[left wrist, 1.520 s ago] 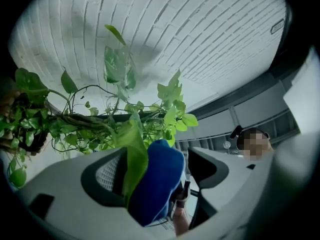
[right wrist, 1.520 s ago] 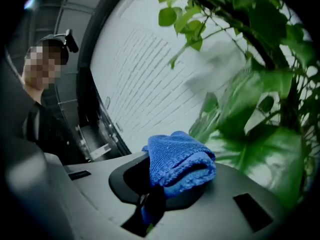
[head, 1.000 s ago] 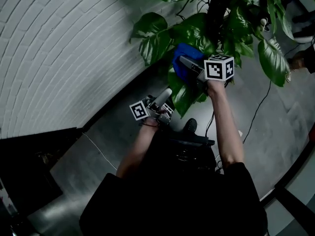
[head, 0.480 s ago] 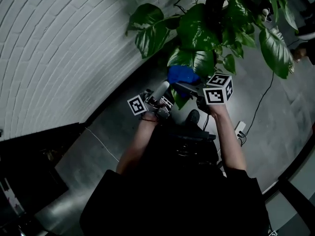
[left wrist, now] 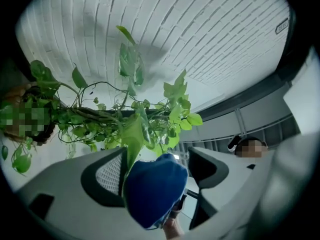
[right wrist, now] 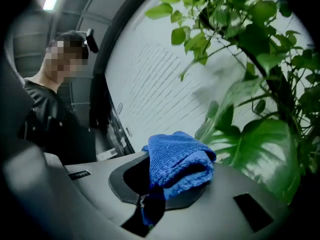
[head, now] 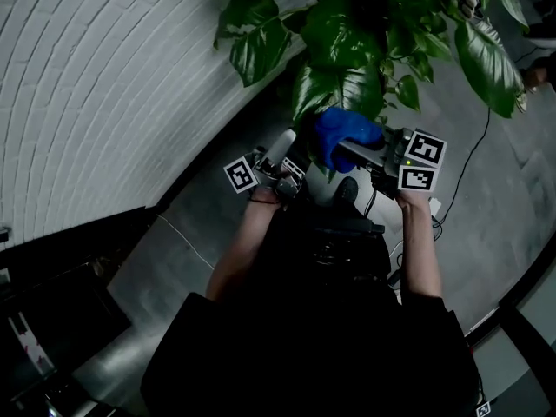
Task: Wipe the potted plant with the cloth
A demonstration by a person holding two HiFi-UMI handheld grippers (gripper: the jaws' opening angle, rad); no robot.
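The potted plant (head: 365, 33) spreads its big green leaves at the top of the head view, against the white brick wall. My right gripper (head: 354, 148) is shut on the bunched blue cloth (head: 346, 131), just below a large drooping leaf (head: 337, 89) and off it. In the right gripper view the cloth (right wrist: 177, 163) bulges out of the right gripper (right wrist: 165, 184), with leaves (right wrist: 260, 144) beyond to the right. My left gripper (head: 289, 143) stands open beside it. In the left gripper view, between the left gripper's (left wrist: 155, 156) jaws, a hanging leaf (left wrist: 131, 140) shows near the left pad, with the cloth (left wrist: 155, 189) in front.
The curved white brick wall (head: 104, 85) runs along the left. A black cable (head: 465, 172) and a white power strip (head: 433, 207) lie on the grey floor at the right. A dark ledge (head: 61, 259) sits at lower left. Another person (right wrist: 55, 109) stands behind.
My right gripper has drawn the cloth down off the leaf and toward the person, then a little to the right. The left gripper has stayed where it was.
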